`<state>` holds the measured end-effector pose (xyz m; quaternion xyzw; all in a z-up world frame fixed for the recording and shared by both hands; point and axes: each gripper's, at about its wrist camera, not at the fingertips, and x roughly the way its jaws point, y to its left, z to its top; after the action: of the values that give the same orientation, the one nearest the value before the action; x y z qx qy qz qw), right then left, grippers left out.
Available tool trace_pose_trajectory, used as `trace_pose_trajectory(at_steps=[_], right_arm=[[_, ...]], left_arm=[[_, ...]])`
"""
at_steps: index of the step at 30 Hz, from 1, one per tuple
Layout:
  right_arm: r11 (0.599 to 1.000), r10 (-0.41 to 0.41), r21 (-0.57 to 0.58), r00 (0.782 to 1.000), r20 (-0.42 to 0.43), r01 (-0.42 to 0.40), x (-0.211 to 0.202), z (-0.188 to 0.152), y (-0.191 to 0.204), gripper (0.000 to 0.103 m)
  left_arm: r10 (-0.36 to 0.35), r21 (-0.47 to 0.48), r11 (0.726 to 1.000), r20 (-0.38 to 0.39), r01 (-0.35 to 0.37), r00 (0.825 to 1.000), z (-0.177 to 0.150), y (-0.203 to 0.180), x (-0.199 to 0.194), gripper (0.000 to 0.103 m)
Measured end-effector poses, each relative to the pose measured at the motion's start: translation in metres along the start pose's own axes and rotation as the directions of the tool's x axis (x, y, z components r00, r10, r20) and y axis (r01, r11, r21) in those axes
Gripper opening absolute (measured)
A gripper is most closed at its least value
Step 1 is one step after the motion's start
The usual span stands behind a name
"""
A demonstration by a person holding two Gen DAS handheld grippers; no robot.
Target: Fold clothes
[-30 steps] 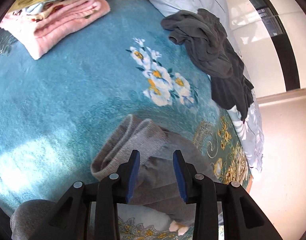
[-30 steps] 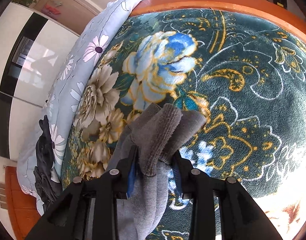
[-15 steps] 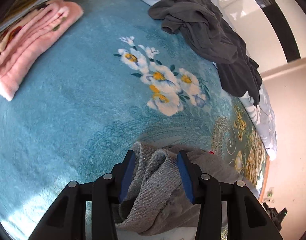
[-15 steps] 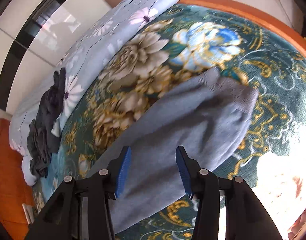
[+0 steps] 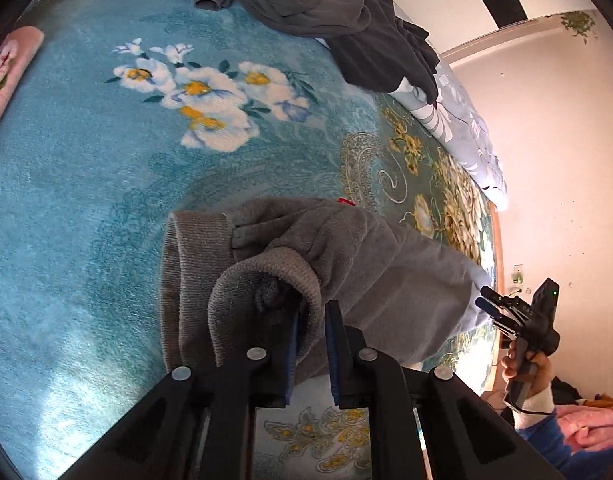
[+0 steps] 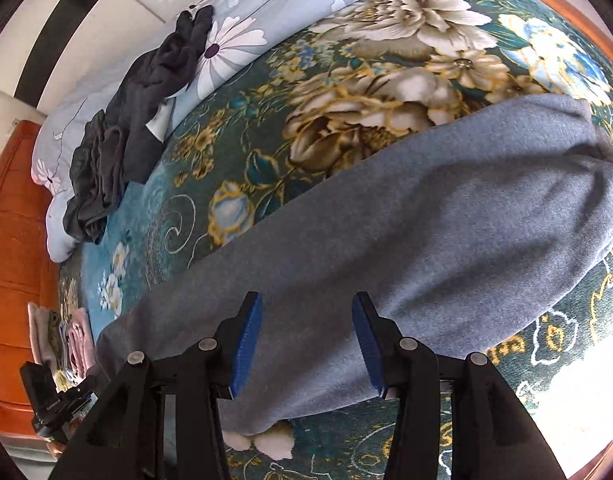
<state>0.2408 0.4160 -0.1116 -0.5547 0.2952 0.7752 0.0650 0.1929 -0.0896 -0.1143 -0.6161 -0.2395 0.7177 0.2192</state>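
A grey knit garment point(image 5: 346, 264) lies stretched across the floral blanket point(image 5: 86, 152); its long flat body also shows in the right wrist view point(image 6: 386, 240). My left gripper point(image 5: 311, 340) is shut on the garment's ribbed cuff end, which bunches up over the fingers. My right gripper point(image 6: 306, 344) is open and empty, just above the garment's flat middle. The right gripper also shows in the left wrist view point(image 5: 486, 306), held in a hand off the bed's far end. The left gripper shows small at the lower left of the right wrist view point(image 6: 78, 394).
A crumpled dark grey garment point(image 5: 326, 4) lies on the pale flowered pillow point(image 6: 234, 28) at the bed's side. A stack of folded pink clothes point(image 6: 72, 340) sits near the wooden headboard point(image 6: 14, 240). The bed's wooden edge point(image 6: 578, 12) borders the blanket.
The right gripper let go of the garment's end, opened and drew back; that end now lies flat. The left gripper closed on the cuff end and pulled it, stretching the garment out.
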Motion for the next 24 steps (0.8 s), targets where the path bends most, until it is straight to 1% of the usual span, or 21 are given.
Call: trace_pose_trajectory(at_steps=[1, 3, 6, 7, 8, 9, 10, 11, 13, 16, 19, 23, 24], right_arm=[[1.0, -0.007, -0.009, 1.0, -0.007, 0.007, 0.003, -0.001, 0.003, 0.048], [1.0, -0.01, -0.01, 1.0, -0.022, 0.01, 0.009, -0.002, 0.008, 0.048], [1.0, 0.015, 0.018, 0.999, -0.037, -0.014, 0.015, -0.005, 0.01, 0.048], [1.0, 0.019, 0.021, 0.999, -0.041, -0.018, 0.016, -0.006, 0.011, 0.048], [1.0, 0.018, 0.019, 0.999, -0.044, -0.017, 0.018, -0.007, 0.012, 0.048], [1.0, 0.015, 0.016, 0.999, -0.048, -0.014, 0.019, -0.009, 0.013, 0.048], [1.0, 0.012, 0.012, 0.999, -0.05, -0.011, 0.019, -0.009, 0.014, 0.048], [1.0, 0.011, 0.012, 0.999, -0.051, -0.01, 0.02, -0.01, 0.014, 0.048], [1.0, 0.009, 0.011, 0.999, -0.053, -0.009, 0.02, -0.011, 0.014, 0.048], [1.0, 0.006, 0.015, 0.999, -0.054, -0.005, 0.021, -0.011, 0.013, 0.048], [1.0, 0.015, 0.022, 0.999, -0.051, -0.014, 0.022, -0.009, 0.013, 0.048], [1.0, 0.027, 0.013, 0.998, -0.058, -0.026, 0.025, -0.011, 0.017, 0.048], [0.999, 0.034, 0.015, 0.998, -0.062, -0.033, 0.026, -0.012, 0.017, 0.048]], left_arm=[[0.011, -0.005, 1.0, 0.002, -0.011, 1.0, 0.002, 0.002, 0.002, 0.019], [0.046, -0.015, 0.999, -0.029, -0.047, 0.998, 0.007, 0.007, 0.011, 0.029], [0.057, -0.017, 0.998, -0.027, -0.058, 0.998, 0.011, 0.009, 0.017, 0.029], [0.061, -0.018, 0.998, -0.025, -0.061, 0.998, 0.013, 0.009, 0.019, 0.027], [0.038, -0.024, 0.999, 0.014, -0.038, 0.999, 0.014, 0.01, 0.014, 0.024], [0.013, -0.03, 0.999, 0.056, -0.011, 0.998, 0.016, 0.011, 0.007, 0.008], [-0.008, -0.041, 0.999, 0.103, 0.012, 0.995, 0.018, 0.014, 0.0, 0.006], [-0.001, -0.062, 0.998, 0.147, 0.01, 0.989, 0.019, 0.018, -0.008, 0.006], [0.043, -0.126, 0.992, 0.183, -0.02, 0.982, 0.023, 0.032, -0.014, 0.006], [0.059, -0.197, 0.98, 0.122, -0.034, 0.991, 0.026, 0.05, -0.004, 0.006], [0.099, -0.162, 0.984, 0.145, -0.075, 0.984, 0.029, 0.043, -0.007, 0.007], [0.157, -0.2, 0.971, 0.122, -0.131, 0.98, 0.036, 0.051, 0.007, 0.007], [0.142, -0.233, 0.966, 0.114, -0.112, 0.983, 0.037, 0.058, 0.01, 0.007]])
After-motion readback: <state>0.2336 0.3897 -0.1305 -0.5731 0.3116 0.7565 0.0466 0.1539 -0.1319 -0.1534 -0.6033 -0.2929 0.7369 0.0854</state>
